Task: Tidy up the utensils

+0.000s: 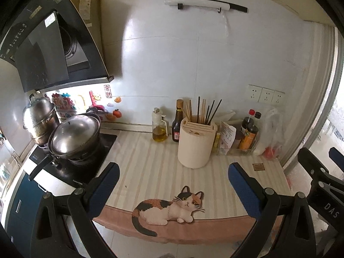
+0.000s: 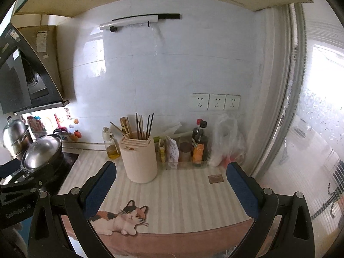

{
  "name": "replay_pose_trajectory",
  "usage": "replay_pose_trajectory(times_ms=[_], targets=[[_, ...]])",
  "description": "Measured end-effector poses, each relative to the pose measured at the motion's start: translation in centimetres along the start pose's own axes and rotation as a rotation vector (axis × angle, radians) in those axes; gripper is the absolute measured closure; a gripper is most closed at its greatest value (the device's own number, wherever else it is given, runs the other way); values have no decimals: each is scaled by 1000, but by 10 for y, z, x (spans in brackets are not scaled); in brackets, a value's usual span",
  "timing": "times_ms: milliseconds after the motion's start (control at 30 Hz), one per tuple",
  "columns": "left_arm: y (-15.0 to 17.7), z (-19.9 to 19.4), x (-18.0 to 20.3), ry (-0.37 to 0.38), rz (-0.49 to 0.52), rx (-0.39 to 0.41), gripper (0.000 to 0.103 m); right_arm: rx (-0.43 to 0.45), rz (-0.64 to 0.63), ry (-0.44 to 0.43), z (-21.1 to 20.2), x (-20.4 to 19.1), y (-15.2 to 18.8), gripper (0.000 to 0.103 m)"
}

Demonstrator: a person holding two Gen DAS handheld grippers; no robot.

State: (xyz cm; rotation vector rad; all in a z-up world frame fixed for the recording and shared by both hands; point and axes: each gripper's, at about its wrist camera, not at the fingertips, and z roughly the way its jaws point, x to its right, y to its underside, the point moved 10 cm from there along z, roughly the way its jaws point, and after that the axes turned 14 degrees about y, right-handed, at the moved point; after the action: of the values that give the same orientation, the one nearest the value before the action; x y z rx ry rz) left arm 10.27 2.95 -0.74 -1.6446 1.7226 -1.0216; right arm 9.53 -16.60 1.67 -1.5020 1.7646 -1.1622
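On the table (image 1: pixel 150 157), in the left wrist view, a cream holder (image 1: pixel 196 143) stands upright on the striped mat (image 1: pixel 225 193), near the back wall. Chopsticks (image 1: pixel 203 111), some pale wood and some black, stick up out of its rear pocket. Just left of it stand an oil bottle (image 1: pixel 159 128) and a dark sauce bottle (image 1: pixel 177 124); to its right is a clear tray of bottles and packets (image 1: pixel 236 142). A lidded pan (image 1: pixel 74 134) sits on the stove at the left. The left tongs (image 1: pixel 173 177) are spread wide with nothing between them, well short of the holder. A cat picture (image 1: pixel 169 208) lies at the mat's front edge.

In the right wrist view the holder (image 2: pixel 139 159) stands left of centre, with the chopsticks (image 2: pixel 143 125) rising from it. The right tongs (image 2: pixel 171 177) are likewise spread wide and hold nothing. A small brown tag (image 2: pixel 215 178) lies on the mat (image 2: pixel 182 197) near the right finger; what it says is too small to read. A plastic bag (image 2: pixel 228 142) slumps by the window.
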Motion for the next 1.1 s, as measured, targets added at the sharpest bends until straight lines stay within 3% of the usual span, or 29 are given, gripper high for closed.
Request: replay_pose_trajectory(times_ms=[1100], targets=[[-18,10,-5,-19,6,4,0,-33,-41,0,30,-20,-17,0]])
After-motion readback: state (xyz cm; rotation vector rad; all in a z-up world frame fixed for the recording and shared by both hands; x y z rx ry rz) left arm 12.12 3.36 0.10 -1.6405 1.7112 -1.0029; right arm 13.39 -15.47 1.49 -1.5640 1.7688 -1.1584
